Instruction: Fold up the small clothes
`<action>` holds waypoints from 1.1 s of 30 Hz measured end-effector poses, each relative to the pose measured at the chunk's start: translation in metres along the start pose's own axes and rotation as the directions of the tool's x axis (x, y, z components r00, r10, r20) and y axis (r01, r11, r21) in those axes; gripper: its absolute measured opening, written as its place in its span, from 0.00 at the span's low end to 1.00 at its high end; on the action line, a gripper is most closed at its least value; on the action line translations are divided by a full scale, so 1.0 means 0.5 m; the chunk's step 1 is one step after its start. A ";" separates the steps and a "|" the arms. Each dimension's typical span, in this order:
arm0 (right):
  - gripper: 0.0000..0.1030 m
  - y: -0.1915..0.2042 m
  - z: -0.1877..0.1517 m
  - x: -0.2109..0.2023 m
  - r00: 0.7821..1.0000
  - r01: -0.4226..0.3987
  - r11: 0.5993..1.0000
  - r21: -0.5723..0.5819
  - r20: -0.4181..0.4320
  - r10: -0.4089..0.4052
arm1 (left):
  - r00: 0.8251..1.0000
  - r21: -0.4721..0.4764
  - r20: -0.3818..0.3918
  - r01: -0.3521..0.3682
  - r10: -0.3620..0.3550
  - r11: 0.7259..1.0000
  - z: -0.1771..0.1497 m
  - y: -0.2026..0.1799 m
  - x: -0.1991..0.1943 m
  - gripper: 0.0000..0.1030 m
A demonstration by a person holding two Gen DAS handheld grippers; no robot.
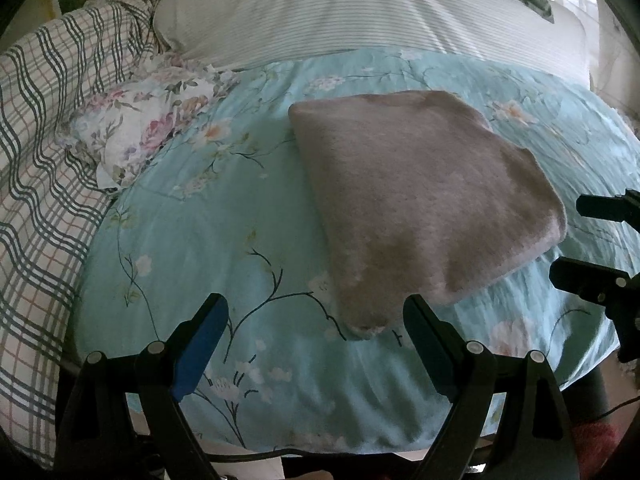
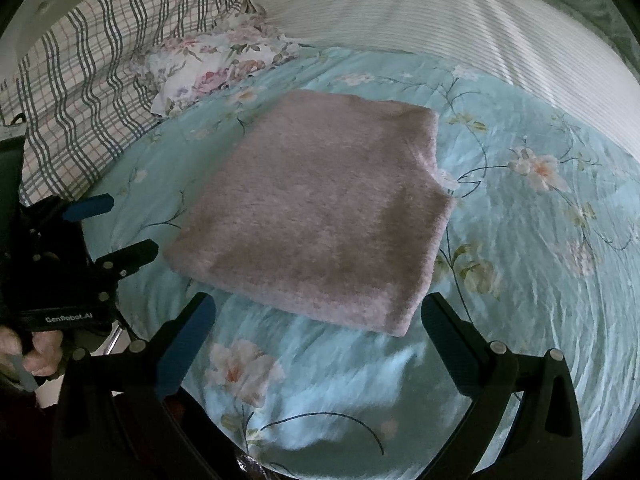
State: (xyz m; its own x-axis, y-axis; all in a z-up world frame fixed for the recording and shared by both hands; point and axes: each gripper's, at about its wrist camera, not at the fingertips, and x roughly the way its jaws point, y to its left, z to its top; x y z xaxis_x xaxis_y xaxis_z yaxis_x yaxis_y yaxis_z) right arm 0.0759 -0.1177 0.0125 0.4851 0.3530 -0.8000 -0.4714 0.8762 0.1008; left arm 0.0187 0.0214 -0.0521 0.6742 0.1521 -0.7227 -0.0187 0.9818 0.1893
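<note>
A fuzzy mauve-pink garment lies folded into a flat rectangle on the light blue floral bedspread; it also shows in the right wrist view. My left gripper is open and empty, its fingertips just short of the garment's near corner. My right gripper is open and empty, just in front of the garment's near edge. The right gripper shows at the right edge of the left wrist view. The left gripper shows at the left of the right wrist view, beside the garment.
A floral pillow lies left of the garment, a plaid blanket further left, and a white striped cover behind. The bed's front edge runs below the grippers. The bedspread extends right of the garment.
</note>
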 end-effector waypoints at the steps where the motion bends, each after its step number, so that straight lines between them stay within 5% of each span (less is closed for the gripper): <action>1: 1.00 0.000 0.002 0.001 1.000 -0.001 1.000 0.001 0.000 0.001 | 1.000 -0.003 -0.001 0.000 0.000 1.000 0.001 0.002 0.001 0.87; 33: 1.00 -0.024 0.026 -0.013 0.999 -0.017 0.999 0.048 0.038 0.015 | 1.000 -0.019 0.020 0.013 -0.012 1.000 0.023 -0.002 -0.006 0.88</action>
State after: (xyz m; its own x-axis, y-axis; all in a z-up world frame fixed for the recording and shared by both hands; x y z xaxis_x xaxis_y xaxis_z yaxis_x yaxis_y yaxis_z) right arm 0.0881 -0.1263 0.0240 0.5055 0.3786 -0.7753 -0.4437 0.8847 0.1427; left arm 0.0249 0.0189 -0.0425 0.6887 0.1379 -0.7118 -0.0246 0.9856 0.1672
